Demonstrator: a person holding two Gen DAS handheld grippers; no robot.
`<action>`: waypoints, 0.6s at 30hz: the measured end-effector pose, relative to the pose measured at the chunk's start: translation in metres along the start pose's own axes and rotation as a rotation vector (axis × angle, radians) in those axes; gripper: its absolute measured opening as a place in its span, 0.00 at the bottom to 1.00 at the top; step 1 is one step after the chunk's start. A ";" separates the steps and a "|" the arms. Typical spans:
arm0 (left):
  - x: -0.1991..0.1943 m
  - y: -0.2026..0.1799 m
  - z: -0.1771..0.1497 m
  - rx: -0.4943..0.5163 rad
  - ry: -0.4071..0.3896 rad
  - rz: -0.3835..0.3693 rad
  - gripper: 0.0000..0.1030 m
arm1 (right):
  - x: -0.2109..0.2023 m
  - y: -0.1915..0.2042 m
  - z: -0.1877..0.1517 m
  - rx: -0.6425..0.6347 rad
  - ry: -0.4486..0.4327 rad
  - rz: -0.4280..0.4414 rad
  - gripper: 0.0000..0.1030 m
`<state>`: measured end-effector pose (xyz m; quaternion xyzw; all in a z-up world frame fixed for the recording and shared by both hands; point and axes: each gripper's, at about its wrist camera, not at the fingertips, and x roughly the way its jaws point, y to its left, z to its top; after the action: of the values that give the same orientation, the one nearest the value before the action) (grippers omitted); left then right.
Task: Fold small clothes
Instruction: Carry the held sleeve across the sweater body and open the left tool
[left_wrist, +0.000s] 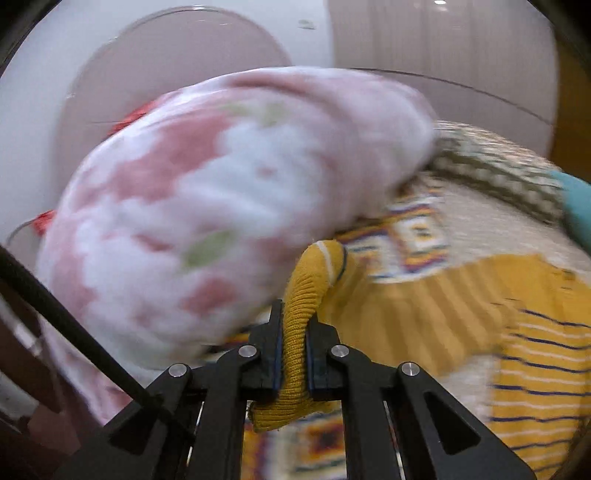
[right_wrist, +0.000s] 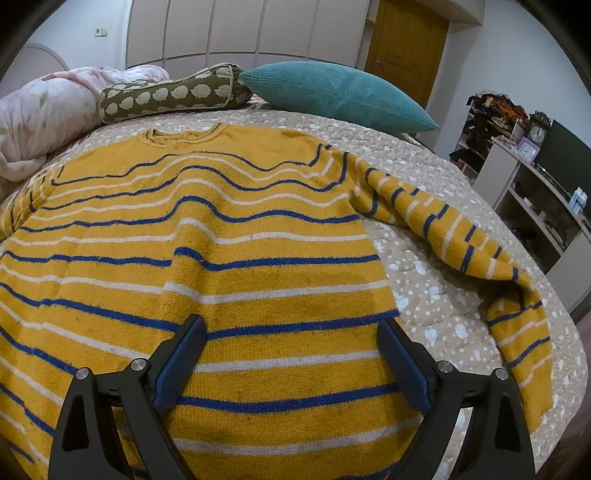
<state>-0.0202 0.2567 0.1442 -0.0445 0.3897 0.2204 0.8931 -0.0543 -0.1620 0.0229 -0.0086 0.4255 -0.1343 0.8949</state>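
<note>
The striped yellow sweater (right_wrist: 207, 240) lies flat on the bed (right_wrist: 436, 295); soft, limp knit, probably best taken by cuff or hem; the left tongs (left_wrist: 293, 354) pinch a ribbed cuff (left_wrist: 306, 295); the right tongs (right_wrist: 291, 354) gape wide above the hem; the pillows (right_wrist: 332, 96) crowd the far edge, and the right sleeve (right_wrist: 461, 251) nears the bedside.

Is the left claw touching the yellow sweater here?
Touching. The left wrist view shows the left claw shut on a rolled yellow piece of the sweater, knit pinched between both fingers.
</note>
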 end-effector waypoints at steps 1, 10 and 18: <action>-0.005 -0.019 0.001 0.019 0.000 -0.040 0.08 | 0.000 -0.001 0.000 0.005 0.001 0.008 0.93; -0.034 -0.215 0.006 0.180 0.074 -0.467 0.08 | 0.003 -0.010 -0.001 0.051 0.004 0.084 0.93; -0.063 -0.376 -0.016 0.335 0.136 -0.768 0.09 | 0.004 -0.016 -0.003 0.084 0.005 0.149 0.96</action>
<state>0.0923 -0.1075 0.1431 -0.0553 0.4334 -0.1984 0.8774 -0.0580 -0.1785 0.0205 0.0611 0.4210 -0.0854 0.9010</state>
